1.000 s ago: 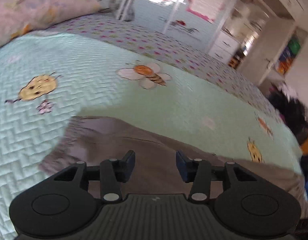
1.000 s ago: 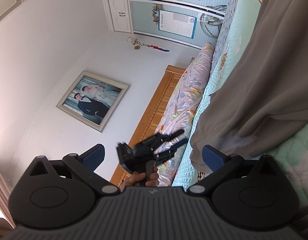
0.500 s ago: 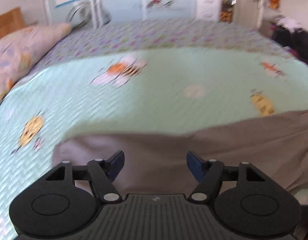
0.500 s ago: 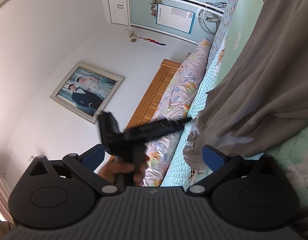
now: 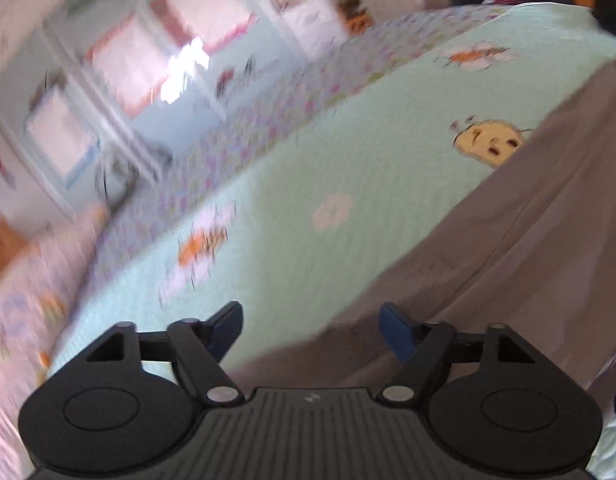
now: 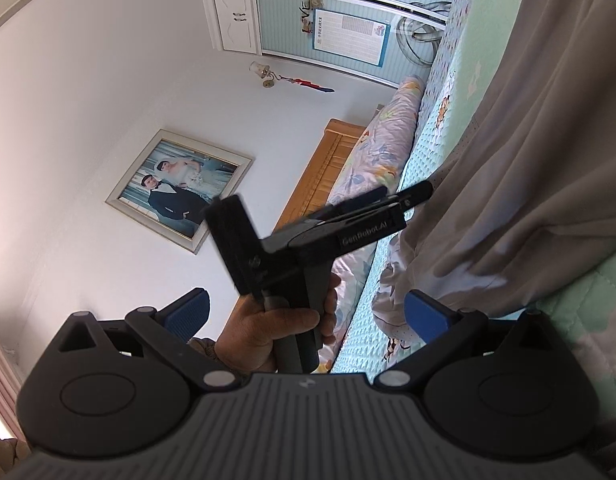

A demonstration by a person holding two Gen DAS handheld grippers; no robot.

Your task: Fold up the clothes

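the grey garment (image 5: 527,248) lies spread on the bed's green quilt (image 5: 308,168), reaching toward the pillow end. the left gripper (image 5: 311,322) hangs over the garment's edge, its jaws opening with nothing pinched between them. the right gripper (image 6: 306,308) stands wide apart, empty, beside the garment's hem.

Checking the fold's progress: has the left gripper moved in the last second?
Yes. In the right wrist view the left gripper rose past the headboard toward the grey garment.
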